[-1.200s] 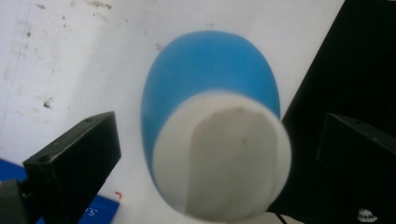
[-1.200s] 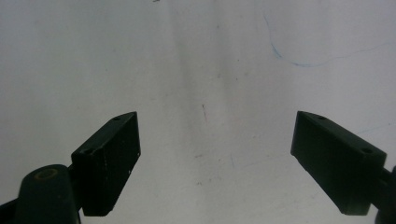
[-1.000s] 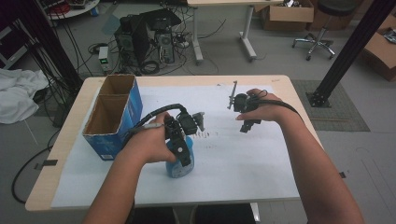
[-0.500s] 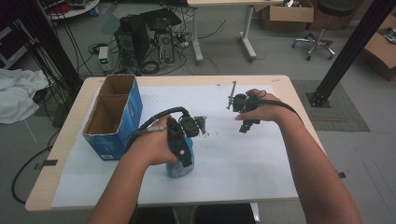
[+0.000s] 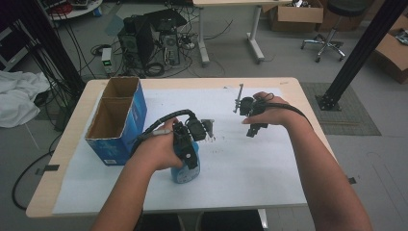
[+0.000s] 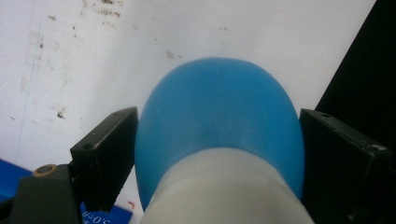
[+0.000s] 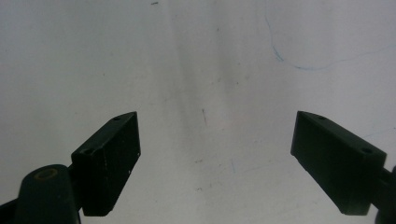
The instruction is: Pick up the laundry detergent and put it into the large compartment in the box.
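A blue bottle (image 5: pixel 184 172) with a white upper part stands on the white paper (image 5: pixel 250 163) near the table's middle front. My left gripper (image 5: pixel 186 153) comes down on it from above. In the left gripper view the bottle (image 6: pixel 217 116) sits between both black jaws, and the left gripper (image 6: pixel 217 154) is shut on it, each jaw pressed to a side. My right gripper (image 5: pixel 253 126) hovers over the paper to the right, farther back. In the right gripper view the right gripper (image 7: pixel 215 154) is open wide with bare paper between its jaws.
A blue cardboard box (image 5: pixel 138 113) with two open compartments stands at the table's left side, close to the left hand. Stained white paper covers most of the wooden table (image 5: pixel 62 144). Computers, cables and chairs lie on the floor beyond the far edge.
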A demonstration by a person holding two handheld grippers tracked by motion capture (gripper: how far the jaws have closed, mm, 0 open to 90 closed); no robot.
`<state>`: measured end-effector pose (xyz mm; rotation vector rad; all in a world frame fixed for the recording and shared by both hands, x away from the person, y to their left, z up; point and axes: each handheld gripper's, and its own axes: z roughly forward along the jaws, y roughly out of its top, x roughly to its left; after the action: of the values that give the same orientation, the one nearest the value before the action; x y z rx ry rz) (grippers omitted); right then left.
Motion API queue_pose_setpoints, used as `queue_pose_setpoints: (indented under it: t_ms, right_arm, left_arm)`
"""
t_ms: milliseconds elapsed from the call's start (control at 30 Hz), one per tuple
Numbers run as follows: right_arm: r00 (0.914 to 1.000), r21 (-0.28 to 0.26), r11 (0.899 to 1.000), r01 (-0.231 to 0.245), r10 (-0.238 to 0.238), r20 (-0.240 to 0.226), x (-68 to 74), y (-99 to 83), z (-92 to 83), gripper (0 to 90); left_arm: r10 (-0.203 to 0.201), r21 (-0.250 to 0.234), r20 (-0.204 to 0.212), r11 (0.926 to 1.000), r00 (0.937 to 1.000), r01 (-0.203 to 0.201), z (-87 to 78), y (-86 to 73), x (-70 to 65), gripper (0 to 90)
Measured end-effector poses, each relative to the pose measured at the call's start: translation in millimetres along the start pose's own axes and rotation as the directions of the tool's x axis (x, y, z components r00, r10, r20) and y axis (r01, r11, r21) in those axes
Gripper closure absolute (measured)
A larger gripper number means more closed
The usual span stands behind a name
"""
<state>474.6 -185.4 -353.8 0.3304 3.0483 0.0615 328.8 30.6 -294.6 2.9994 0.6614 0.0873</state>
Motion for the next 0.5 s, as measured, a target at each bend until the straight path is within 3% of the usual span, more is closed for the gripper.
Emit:
queue_pose_setpoints:
  t_ms: [500]
  right_arm:
    - [1.0, -0.004, 1.0, 0.0, 0.0, -0.002, 0.1, 1.7, 2.3, 15.9]
  left_arm:
    - [-0.005, 0.012, -0.005, 0.9999, 1.0, 0.005, 1.6, -0.4, -0.4, 22.4]
